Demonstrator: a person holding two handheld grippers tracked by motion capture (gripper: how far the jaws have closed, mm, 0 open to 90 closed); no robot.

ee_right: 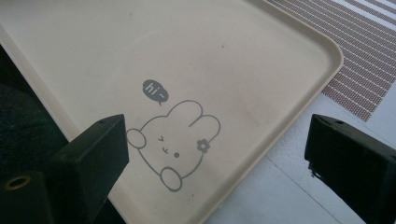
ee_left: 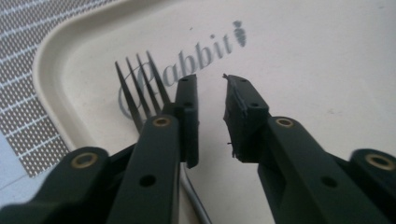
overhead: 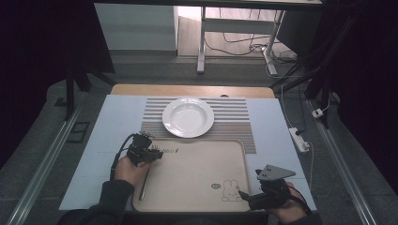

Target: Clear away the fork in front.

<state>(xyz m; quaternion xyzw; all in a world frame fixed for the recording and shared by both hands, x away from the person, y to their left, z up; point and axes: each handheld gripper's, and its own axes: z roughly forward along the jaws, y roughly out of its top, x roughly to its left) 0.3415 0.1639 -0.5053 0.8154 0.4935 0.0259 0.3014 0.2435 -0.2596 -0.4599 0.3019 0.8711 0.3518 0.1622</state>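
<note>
Just inside the tray's [overhead: 234, 145] left edge lies a fork [ee_left: 140, 95] (tines toward the far corner). Left gripper [ee_left: 210, 112] stands narrowly parted, gripping nothing; right gripper [ee_right: 215, 154] gapes wide over the near right corner.

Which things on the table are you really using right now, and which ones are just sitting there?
In use:
- fork, lying on the tray beside the left gripper, jaws a little apart, nothing between them
- tray

Just sitting there:
- white plate on the striped mat
- right gripper, open over the tray's corner, holding nothing
</note>
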